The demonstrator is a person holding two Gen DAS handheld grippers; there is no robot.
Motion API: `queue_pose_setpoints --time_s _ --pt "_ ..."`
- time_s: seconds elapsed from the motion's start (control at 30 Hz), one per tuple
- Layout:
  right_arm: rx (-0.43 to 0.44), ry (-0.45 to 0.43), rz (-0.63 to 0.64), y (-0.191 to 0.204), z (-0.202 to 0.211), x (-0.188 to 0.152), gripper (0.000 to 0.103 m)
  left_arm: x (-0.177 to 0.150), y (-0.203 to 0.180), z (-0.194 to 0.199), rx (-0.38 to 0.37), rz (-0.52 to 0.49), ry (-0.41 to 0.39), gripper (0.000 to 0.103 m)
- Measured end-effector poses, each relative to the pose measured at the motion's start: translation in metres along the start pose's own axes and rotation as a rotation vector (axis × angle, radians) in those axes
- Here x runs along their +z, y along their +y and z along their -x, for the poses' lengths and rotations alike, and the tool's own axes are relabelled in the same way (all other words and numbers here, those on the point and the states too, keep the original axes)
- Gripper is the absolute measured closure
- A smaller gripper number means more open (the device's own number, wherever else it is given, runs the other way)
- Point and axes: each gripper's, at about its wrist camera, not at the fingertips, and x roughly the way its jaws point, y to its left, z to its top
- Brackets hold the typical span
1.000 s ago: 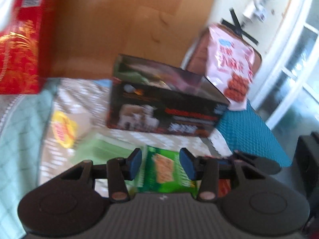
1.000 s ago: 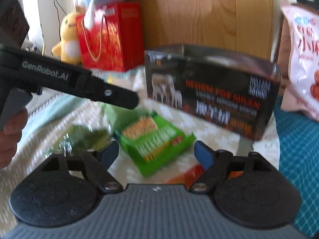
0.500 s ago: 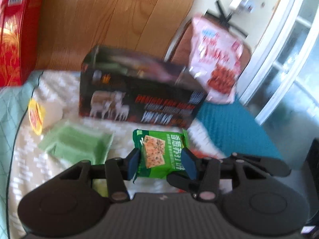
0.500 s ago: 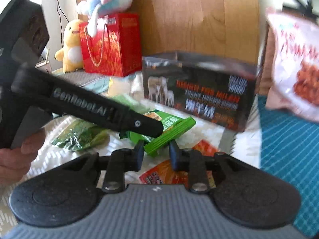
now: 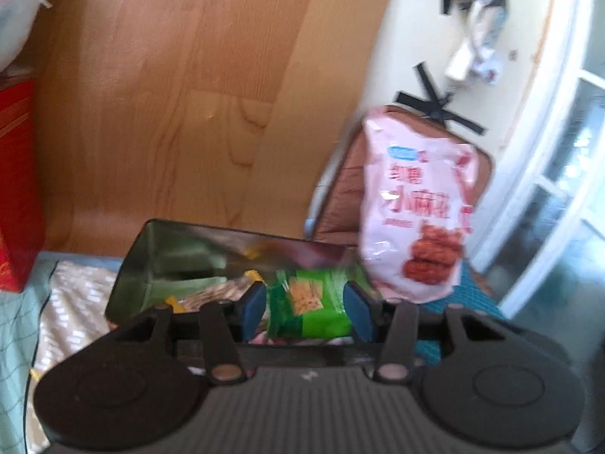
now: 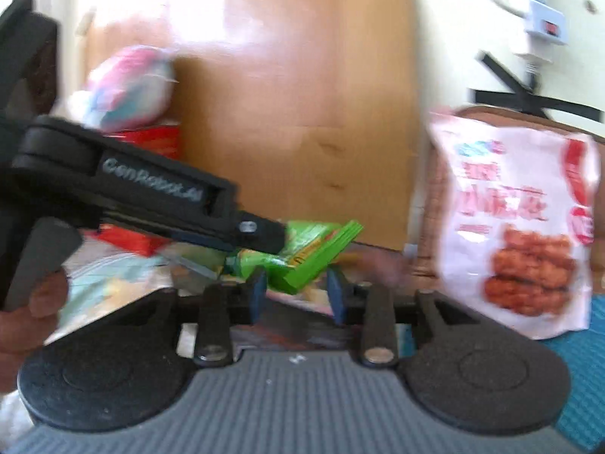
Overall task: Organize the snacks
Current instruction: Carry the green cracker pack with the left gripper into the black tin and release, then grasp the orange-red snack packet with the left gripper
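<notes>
Left wrist view: the left hand-held gripper (image 5: 307,311) pinches a green cracker packet (image 5: 308,304) between its blue pads, holding it above the open top of a dark rectangular tin box (image 5: 159,265). A pink snack bag (image 5: 416,212) leans upright just to the right of the box, and a red gift bag (image 5: 17,189) stands well to its left, before a wooden headboard (image 5: 189,94).

Right wrist view: the right hand-held gripper (image 6: 297,295) has its jaws opening, with the packet's ribbed green end (image 6: 317,257) between them; whether the pads touch it I cannot tell. The left hand-held gripper (image 6: 261,232) grips the packet from the left. The pink snack bag (image 6: 518,227) stands to the packet's right.
</notes>
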Motion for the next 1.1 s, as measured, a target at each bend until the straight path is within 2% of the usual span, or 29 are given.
queue_pose_setpoints --time_s 0.03,0.1,0.17,0.37,0.43,0.5,0.57,0.67,0.8,0.87,0.93,1.1 --pt "-0.009 0.004 -0.031 -0.005 0.001 -0.001 0.062 -0.004 0.002 0.005 -0.022 0.011 -0.004 0.057" --pt "0.032 -0.007 -0.110 -0.018 0.016 -0.008 0.060 -0.017 0.002 0.019 -0.061 0.012 -0.005 0.056" --pt "0.069 0.022 -0.172 -0.028 0.032 -0.021 0.060 -0.036 0.003 0.036 -0.076 0.004 0.009 0.056" --pt "0.160 0.178 -0.348 -0.046 0.051 -0.066 0.062 -0.103 0.007 0.059 -0.156 0.082 0.147 0.058" --pt "0.144 0.202 -0.374 -0.047 0.051 -0.073 0.064 -0.121 0.009 0.058 -0.160 0.115 0.181 0.058" --pt "0.174 0.236 -0.430 -0.049 0.048 -0.080 0.066 -0.134 0.010 0.053 -0.143 0.140 0.221 0.060" --pt "0.211 0.257 -0.473 -0.044 0.047 -0.086 0.068 -0.139 0.009 0.057 -0.127 0.130 0.196 0.061" --pt "0.259 0.269 -0.437 -0.023 0.052 -0.084 0.068 -0.140 0.012 0.059 -0.123 0.139 0.186 0.061" --pt "0.295 0.272 -0.422 -0.003 0.055 -0.086 0.068 -0.142 0.023 0.061 -0.158 0.187 0.170 0.062" --pt "0.310 0.277 -0.460 -0.005 0.053 -0.087 0.073 -0.141 0.027 0.061 -0.171 0.215 0.171 0.064" --pt "0.321 0.287 -0.470 -0.007 0.052 -0.087 0.076 -0.140 0.031 0.060 -0.174 0.247 0.174 0.079" --pt "0.344 0.287 -0.460 0.004 0.052 -0.086 0.079 -0.134 0.043 0.065 -0.184 0.295 0.143 0.086"
